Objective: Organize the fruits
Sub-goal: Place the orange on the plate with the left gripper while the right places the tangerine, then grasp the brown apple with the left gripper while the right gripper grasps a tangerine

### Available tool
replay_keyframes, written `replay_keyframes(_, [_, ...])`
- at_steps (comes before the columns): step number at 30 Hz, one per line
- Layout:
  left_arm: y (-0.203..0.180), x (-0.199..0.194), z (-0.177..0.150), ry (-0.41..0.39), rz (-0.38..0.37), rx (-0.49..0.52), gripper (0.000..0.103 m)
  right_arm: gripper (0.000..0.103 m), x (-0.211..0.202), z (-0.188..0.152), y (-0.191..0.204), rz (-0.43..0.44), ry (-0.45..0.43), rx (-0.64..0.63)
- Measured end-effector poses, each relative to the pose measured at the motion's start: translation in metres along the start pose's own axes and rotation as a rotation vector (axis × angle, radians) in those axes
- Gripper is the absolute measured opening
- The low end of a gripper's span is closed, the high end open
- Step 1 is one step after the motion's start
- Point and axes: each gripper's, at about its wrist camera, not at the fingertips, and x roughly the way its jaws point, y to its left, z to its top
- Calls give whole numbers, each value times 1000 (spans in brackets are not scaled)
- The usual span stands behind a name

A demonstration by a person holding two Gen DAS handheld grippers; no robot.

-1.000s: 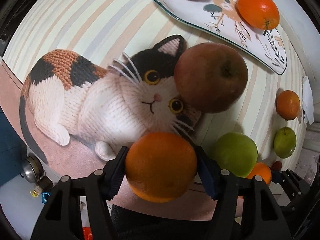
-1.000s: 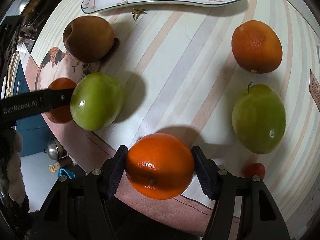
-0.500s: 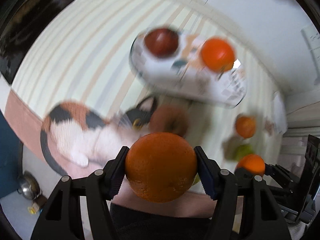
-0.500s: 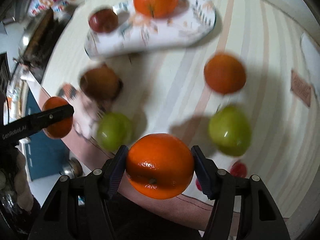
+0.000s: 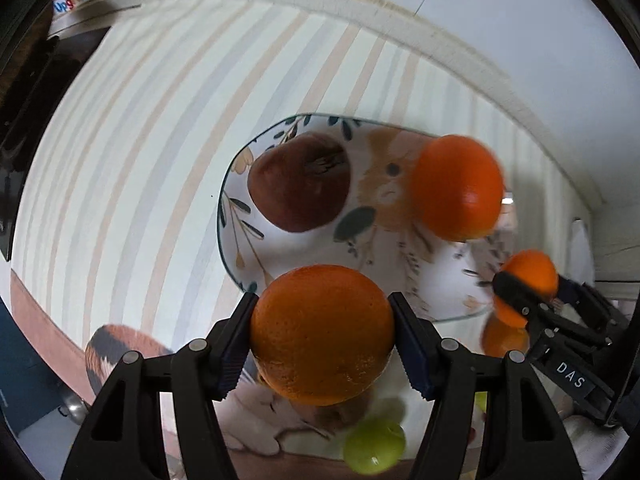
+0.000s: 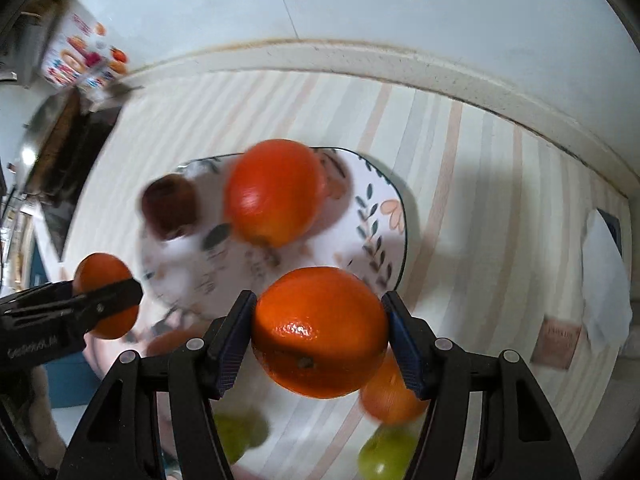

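- The left tongs (image 5: 322, 334) are clenched on an orange (image 5: 322, 334), both pads pressed to its sides, carried above the near edge of the flowered plate (image 5: 236, 216).
- The right tongs (image 6: 318, 332) likewise grasp a second orange (image 6: 318, 332), held over the near rim of the same plate (image 6: 394, 220).
- Already on the plate: a dark red apple (image 5: 300, 182) on its left part and another orange (image 5: 458, 186) on its right part, lying apart from each other.
- Each pair of tongs shows in the other's view, at the plate's near side: the right one with its fruit (image 5: 528, 280), the left one with its fruit (image 6: 106, 294).
- Left on the striped desk (image 5: 120, 152), near the person: a green apple (image 6: 386, 456), one more orange (image 6: 390, 396) partly hidden behind the held fruit, a blurred green fruit (image 6: 240, 436), and a brownish one too smeared to name.
- Judged so: two fruits are placed, two are about to be set down, and at least four wait.
- The free room on the plate lies mostly in its near half.
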Motion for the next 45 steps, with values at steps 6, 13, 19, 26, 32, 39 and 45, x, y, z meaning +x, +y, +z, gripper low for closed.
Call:
replay_keyframes(6, [1, 21, 6, 28, 39, 6, 63, 66, 39, 14, 3, -75, 33, -66])
replay_keyframes(13, [2, 29, 7, 33, 65, 1, 63, 67, 47, 24, 8, -107, 24, -113])
replay_keyframes(19, [3, 30, 7, 39, 75, -14, 64, 69, 52, 36, 7, -76, 43, -84])
replay_keyframes(26, [11, 3, 11, -29, 45, -51, 84, 94, 32, 42, -13, -24, 9, 19])
replay_keyframes(32, [12, -25, -4, -75, 45, -52, 84, 94, 3, 26, -15, -13, -9, 48])
replay_keyframes(39, [6, -51, -44, -122, 76, -33, 84, 94, -41, -4, 5, -24, -32, 26])
replay_keyframes(45, [-9, -88, -73, -191, 104, 15, 84, 94, -80, -28, 21, -38, -79, 3])
